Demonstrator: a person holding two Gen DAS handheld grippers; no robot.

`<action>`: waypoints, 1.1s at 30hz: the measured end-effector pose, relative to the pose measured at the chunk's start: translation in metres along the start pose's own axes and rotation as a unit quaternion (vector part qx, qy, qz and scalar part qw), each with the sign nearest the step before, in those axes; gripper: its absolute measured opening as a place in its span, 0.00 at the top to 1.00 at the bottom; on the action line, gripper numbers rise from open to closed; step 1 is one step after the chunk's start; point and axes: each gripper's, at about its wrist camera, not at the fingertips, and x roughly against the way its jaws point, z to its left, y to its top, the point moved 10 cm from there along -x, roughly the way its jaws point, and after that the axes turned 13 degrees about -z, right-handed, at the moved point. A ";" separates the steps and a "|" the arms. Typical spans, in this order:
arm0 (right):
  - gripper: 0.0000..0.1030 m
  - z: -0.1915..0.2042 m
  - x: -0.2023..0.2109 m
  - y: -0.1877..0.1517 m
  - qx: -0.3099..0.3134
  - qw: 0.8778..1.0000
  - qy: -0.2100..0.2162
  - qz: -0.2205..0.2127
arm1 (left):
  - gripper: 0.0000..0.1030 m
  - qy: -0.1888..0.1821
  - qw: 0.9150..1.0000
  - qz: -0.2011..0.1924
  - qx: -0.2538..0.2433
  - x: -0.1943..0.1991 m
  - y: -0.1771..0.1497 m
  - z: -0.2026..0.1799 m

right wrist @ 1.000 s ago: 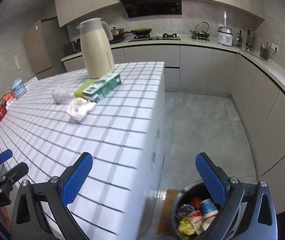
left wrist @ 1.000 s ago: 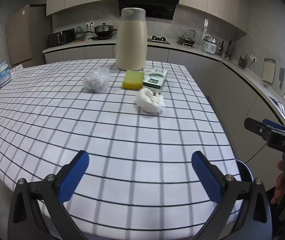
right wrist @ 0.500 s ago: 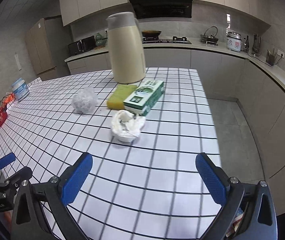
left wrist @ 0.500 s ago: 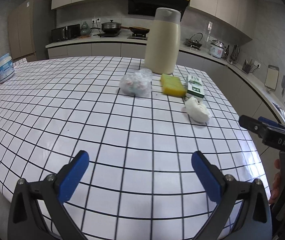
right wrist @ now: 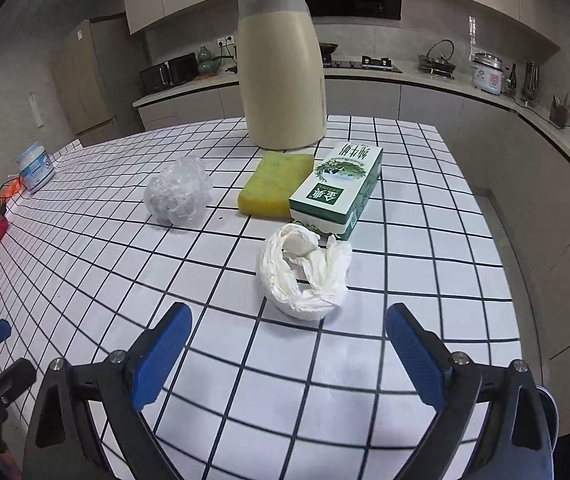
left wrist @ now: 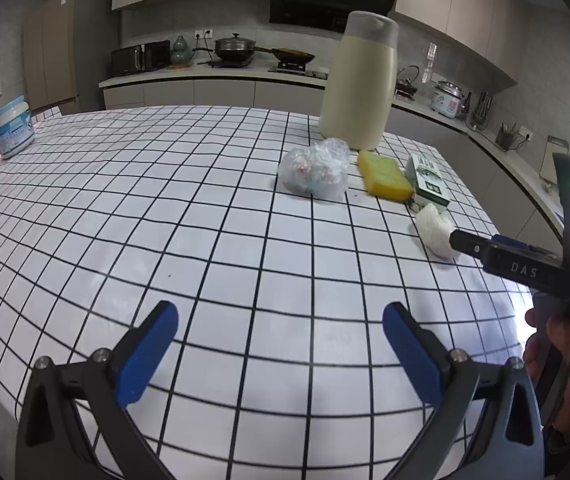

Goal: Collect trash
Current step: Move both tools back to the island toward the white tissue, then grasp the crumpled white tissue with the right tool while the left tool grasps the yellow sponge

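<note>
Both grippers now sit closer over the checked table (right wrist: 425,216) than a second ago; the right view no longer shows the floor bin, and the trash fills more of both views.

Right gripper (right wrist: 287,346): jaws wide and closing slightly, nothing between the pads. It hangs just short of the tissue wad (right wrist: 305,274), which lies on the cloth ahead of the fingertips and touches the near end of the green carton (right wrist: 337,190).

Left gripper (left wrist: 279,332): jaws wide apart, empty, over bare cloth.

Remaining items: crumpled plastic bag (right wrist: 177,196) lies apart to the left of the yellow sponge (right wrist: 275,184); sponge lies alongside the carton, whether touching I cannot tell. Cream jug (right wrist: 281,68) stands upright behind the sponge. White tub (left wrist: 13,126) sits at the far left edge.

In the left view, the tissue lies partly behind the right gripper's black finger.
</note>
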 end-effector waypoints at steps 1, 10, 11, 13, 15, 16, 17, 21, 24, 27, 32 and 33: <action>0.08 -0.001 -0.004 0.000 0.000 1.000 -0.001 0.002 | 0.01 0.000 1.000 0.001 0.000 -0.004 0.001 0.000; 0.42 -0.011 -0.041 -0.006 -0.006 0.999 0.013 0.036 | 0.01 -0.025 1.000 0.014 -0.012 -0.036 0.007 -0.031; 0.45 -0.012 -0.042 -0.008 -0.007 0.999 0.016 0.038 | 0.01 -0.029 0.999 0.015 -0.014 -0.038 0.007 -0.035; 0.63 -0.015 -0.040 -0.008 -0.008 0.999 0.024 0.034 | 0.01 -0.036 0.999 0.017 -0.016 -0.043 0.007 -0.043; 0.70 -0.020 -0.036 -0.007 -0.007 0.999 0.027 0.030 | 0.03 -0.045 0.999 0.019 -0.016 -0.047 0.008 -0.052; 0.73 -0.023 -0.033 -0.006 -0.008 0.999 0.028 0.028 | 0.06 -0.049 0.999 0.018 -0.015 -0.048 0.009 -0.055; 0.74 -0.026 -0.031 -0.005 -0.006 0.999 0.027 0.026 | 0.07 -0.058 0.998 0.017 -0.012 -0.050 0.010 -0.061; 0.76 -0.043 -0.021 0.000 -0.001 1.000 0.011 0.016 | 0.10 -0.071 0.997 0.019 -0.021 -0.062 0.014 -0.080; 0.76 -0.062 -0.017 0.007 -0.009 1.000 -0.003 0.007 | 0.14 -0.079 0.996 0.017 -0.022 -0.074 0.020 -0.094; 0.77 -0.079 -0.018 0.013 -0.019 1.000 -0.010 0.003 | 0.20 -0.087 0.996 0.022 -0.022 -0.089 0.026 -0.107; 0.92 -0.096 -0.028 0.025 -0.026 1.000 -0.009 -0.001 | 0.22 -0.095 0.995 0.019 -0.014 -0.110 0.042 -0.121; 0.92 -0.098 -0.031 0.027 -0.026 1.000 -0.007 0.001 | 0.22 -0.092 0.995 0.021 -0.018 -0.115 0.044 -0.123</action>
